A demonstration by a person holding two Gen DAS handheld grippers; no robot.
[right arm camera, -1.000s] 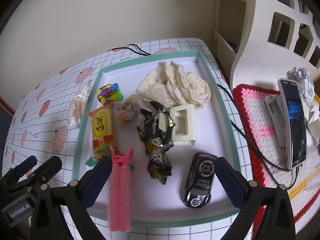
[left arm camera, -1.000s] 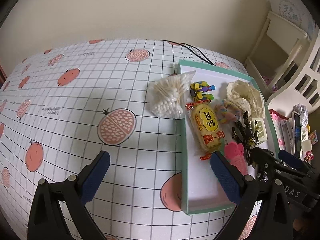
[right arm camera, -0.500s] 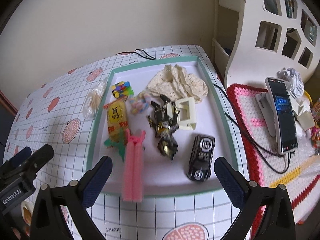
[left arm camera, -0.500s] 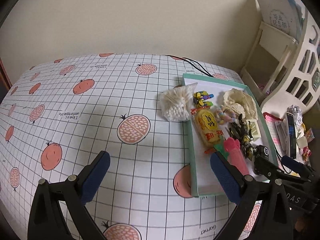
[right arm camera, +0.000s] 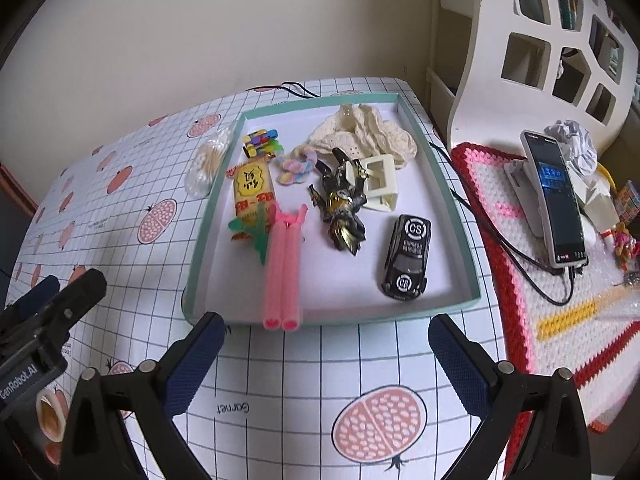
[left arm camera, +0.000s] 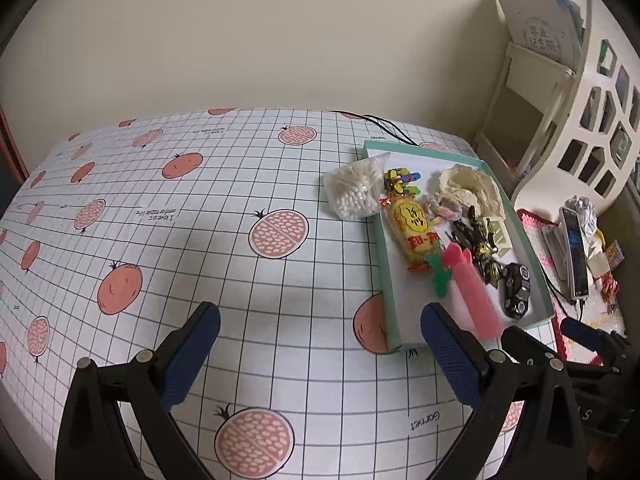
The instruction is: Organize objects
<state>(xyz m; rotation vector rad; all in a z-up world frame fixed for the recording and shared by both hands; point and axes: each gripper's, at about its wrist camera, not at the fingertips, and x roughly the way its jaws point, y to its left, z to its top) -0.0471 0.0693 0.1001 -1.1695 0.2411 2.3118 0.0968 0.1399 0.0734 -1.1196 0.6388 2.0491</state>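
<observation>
Left wrist view: the left hand-held gripper hangs over bare tabletop, fingers spread apart, nothing between them
Cotton swabs: the bag of cotton swabs leans on the outside of the green tray's left rim, seemingly the one item not yet in
Tray contents: yellow snack packet, pink hair roller, black toy car
Right wrist view: the right hand-held gripper sits near the tray's near edge, fingers wide apart and empty
Pink hair roller: overhangs the near rim
Likely step: fetch the swab bag with the left side
Doing it well: come in from above, pinch the bunched plastic rather than the swabs, lift clear of the rim, set it in the open white floor near the toy car
</observation>
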